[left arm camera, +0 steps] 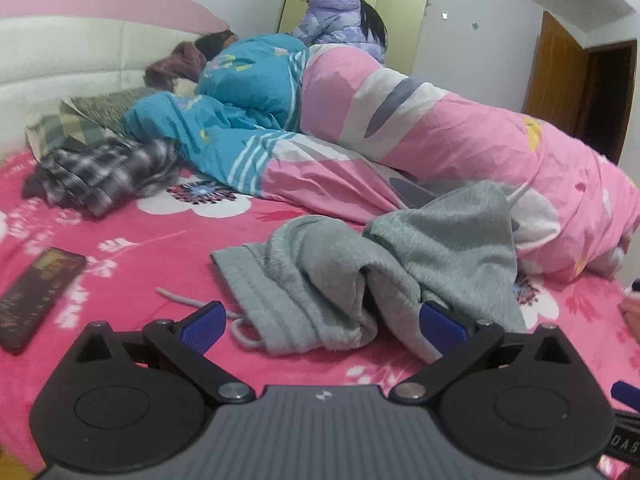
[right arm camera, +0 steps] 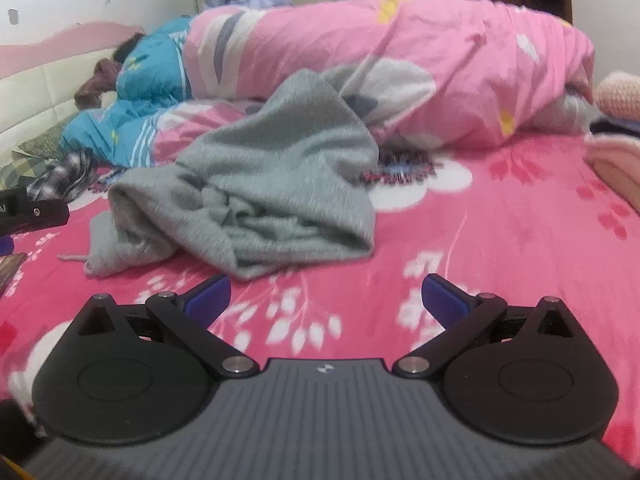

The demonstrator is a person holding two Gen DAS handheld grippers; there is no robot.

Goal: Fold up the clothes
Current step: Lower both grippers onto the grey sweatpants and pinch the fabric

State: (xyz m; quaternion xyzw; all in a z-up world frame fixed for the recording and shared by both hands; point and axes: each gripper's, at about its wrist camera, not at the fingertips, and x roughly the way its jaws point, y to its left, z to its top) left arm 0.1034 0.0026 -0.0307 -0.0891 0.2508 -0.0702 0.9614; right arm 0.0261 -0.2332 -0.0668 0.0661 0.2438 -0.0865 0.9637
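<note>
Both grippers are sitting low over the bed with their blue-padded fingers spread wide and nothing between them. In the left wrist view the left gripper is hanging right at the near edge of the grey sweatshirt, its jaws straddling a bunched fold, which suggests it is lining up to take hold of the cloth. The right gripper is hovering over bare pink floral bedsheet, a little short of the same grey sweatshirt, probably waiting to take the other side. That garment is lying crumpled in the middle of the bed, its far part leaning against the rolled pink quilt, with a pale drawcord trailing out toward the left gripper. No fold is showing yet, so the work appears to be at its start: the cloth needs spreading flat first. A dark phone is lying to the left, clear of the working space, and a plaid garment is lying heaped further back, likely waiting its turn. Someone is lying under the blue quilt, and another person in a lilac jacket is sitting beyond.
</note>
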